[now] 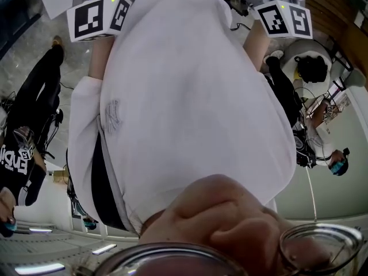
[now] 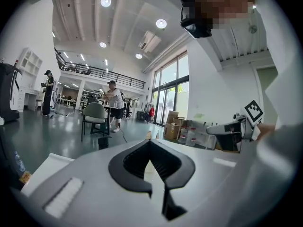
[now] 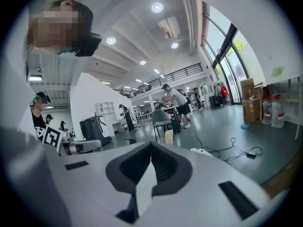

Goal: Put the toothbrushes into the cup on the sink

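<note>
Facing a bright open hall (image 3: 227, 122), the left tongs (image 2: 149, 141) and right tongs (image 3: 151, 144) are both pressed together, holding nothing.

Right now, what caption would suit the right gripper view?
Right gripper, jaws shut and empty, aimed across a bright hall toward a chair.

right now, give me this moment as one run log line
left gripper: jaws together, empty | right gripper: jaws together, empty | head view: white shirt fills frame | task items: none in view
</note>
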Action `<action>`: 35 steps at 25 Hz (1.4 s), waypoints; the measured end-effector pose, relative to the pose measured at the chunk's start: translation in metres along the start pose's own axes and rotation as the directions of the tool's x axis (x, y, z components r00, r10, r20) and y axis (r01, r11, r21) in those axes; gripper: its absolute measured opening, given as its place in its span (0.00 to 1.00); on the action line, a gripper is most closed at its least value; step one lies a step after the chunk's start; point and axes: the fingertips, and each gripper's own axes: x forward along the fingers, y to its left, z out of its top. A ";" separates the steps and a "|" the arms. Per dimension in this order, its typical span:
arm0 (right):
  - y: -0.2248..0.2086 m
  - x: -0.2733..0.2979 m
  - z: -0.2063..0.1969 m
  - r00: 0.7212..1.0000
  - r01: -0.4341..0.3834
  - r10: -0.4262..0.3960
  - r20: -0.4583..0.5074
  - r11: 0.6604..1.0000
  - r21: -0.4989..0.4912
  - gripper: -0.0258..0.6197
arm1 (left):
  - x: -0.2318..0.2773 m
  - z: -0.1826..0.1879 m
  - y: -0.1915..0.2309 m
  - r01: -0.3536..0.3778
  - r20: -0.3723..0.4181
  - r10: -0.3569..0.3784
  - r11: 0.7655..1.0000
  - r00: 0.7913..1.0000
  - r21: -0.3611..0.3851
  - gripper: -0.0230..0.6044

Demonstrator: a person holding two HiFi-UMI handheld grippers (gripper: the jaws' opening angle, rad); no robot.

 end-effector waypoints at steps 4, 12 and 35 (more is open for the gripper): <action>0.004 0.002 -0.004 1.000 0.019 -0.019 -0.011 0.999 -0.028 0.06 | -0.002 0.001 0.002 0.022 0.001 -0.022 1.000 1.000 0.003 0.05; 0.017 0.010 -0.009 0.998 0.057 -0.059 -0.020 0.993 -0.100 0.06 | -0.005 0.002 0.005 0.064 -0.005 -0.064 0.998 0.998 0.024 0.05; 0.048 0.057 -0.050 0.996 0.078 -0.087 -0.034 0.976 -0.204 0.06 | 0.007 -0.005 0.013 0.004 -0.077 -0.001 0.999 0.997 0.045 0.05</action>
